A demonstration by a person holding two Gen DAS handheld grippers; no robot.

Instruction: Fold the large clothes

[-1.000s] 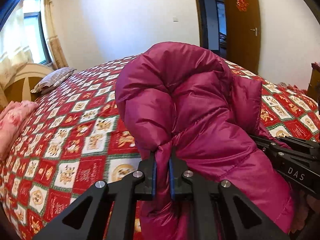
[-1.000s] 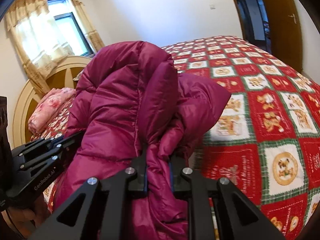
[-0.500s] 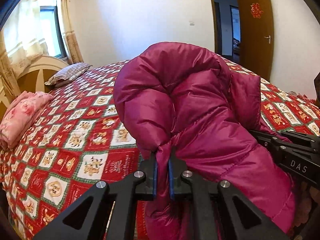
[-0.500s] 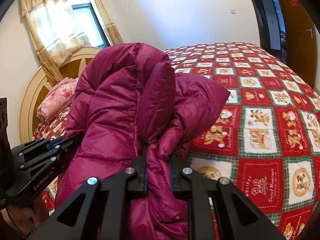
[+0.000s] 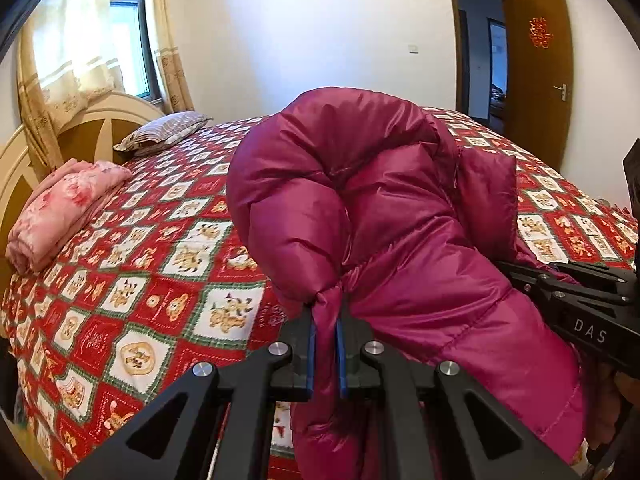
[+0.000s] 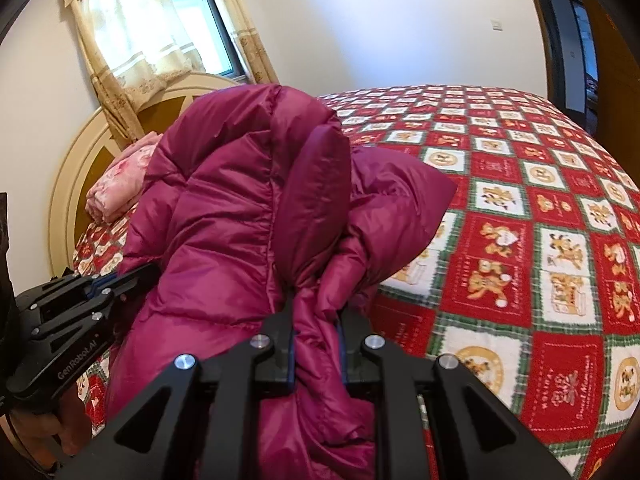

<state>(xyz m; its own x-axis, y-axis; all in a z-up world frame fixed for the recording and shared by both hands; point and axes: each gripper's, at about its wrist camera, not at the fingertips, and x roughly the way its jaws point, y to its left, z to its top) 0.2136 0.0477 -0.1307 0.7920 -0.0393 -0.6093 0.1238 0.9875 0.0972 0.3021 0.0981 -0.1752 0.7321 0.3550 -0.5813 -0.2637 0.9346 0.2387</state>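
Note:
A magenta puffer jacket (image 5: 400, 216) hangs bunched between both grippers, lifted above the bed. My left gripper (image 5: 325, 320) is shut on a pinched fold of the jacket. My right gripper (image 6: 316, 316) is shut on another fold of the same jacket (image 6: 240, 208). The right gripper also shows at the right edge of the left wrist view (image 5: 580, 300), and the left gripper at the left edge of the right wrist view (image 6: 80, 300). The jacket's lower part droops below the fingers, out of sight.
The bed carries a red, white and green patchwork quilt (image 5: 152, 280) (image 6: 540, 240). A folded pink blanket (image 5: 64, 208) and a striped pillow (image 5: 164, 132) lie by the cream headboard (image 6: 80, 168). A wooden door (image 5: 536, 76) stands open at the far right.
Both grippers have risen and pulled back with the jacket still held; more of the bed, headboard and window now shows. The grips have not changed.

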